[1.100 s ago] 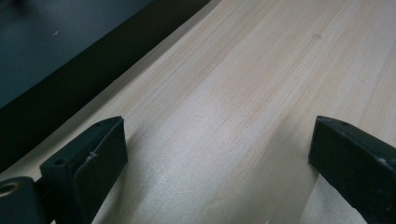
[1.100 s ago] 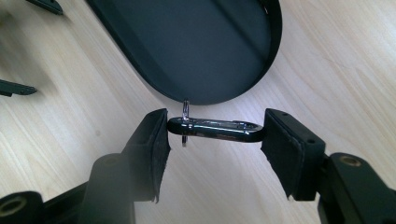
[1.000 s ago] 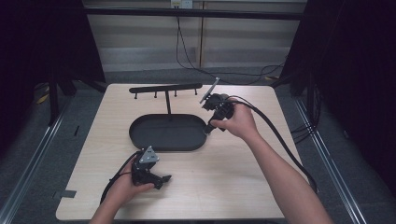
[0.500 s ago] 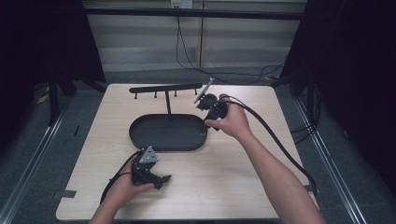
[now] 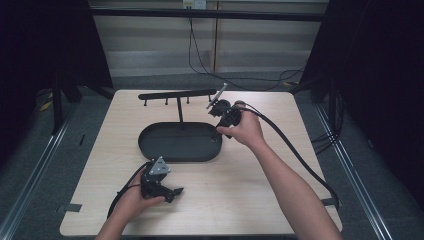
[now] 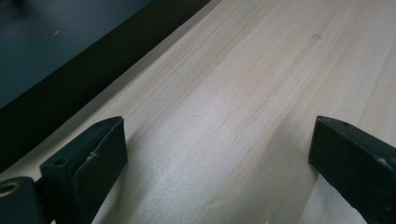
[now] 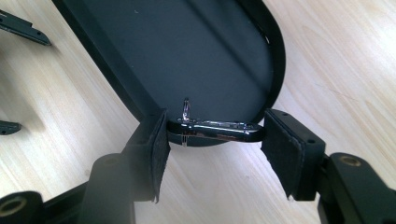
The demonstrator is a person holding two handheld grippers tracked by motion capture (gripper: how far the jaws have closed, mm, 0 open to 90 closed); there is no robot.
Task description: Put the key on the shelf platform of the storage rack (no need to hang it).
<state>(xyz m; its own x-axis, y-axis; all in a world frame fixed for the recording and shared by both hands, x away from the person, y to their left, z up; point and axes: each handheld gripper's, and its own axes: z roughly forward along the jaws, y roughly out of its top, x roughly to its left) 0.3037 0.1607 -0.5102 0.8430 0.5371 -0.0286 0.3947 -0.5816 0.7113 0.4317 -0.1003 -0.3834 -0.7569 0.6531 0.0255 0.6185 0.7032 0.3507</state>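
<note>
My right gripper hovers over the right end of a black oval tray, by the right tip of a black T-shaped rack with small pegs. In the right gripper view this gripper is shut on a shiny metal snap clip. The clip lies crosswise between the pads, a small ring sticking up from it, above the tray's rim. My left gripper rests low on the wooden table in front of the tray. Its jaws stand wide open over bare wood.
The rack's post rises from the tray's far side. A thick black cable trails from the right gripper across the table's right side. Dark curtains and floor rails surround the table.
My right gripper has carried the clip a little to the left, toward the tray's right end and the rack's tip. The left gripper has stayed where it was.
</note>
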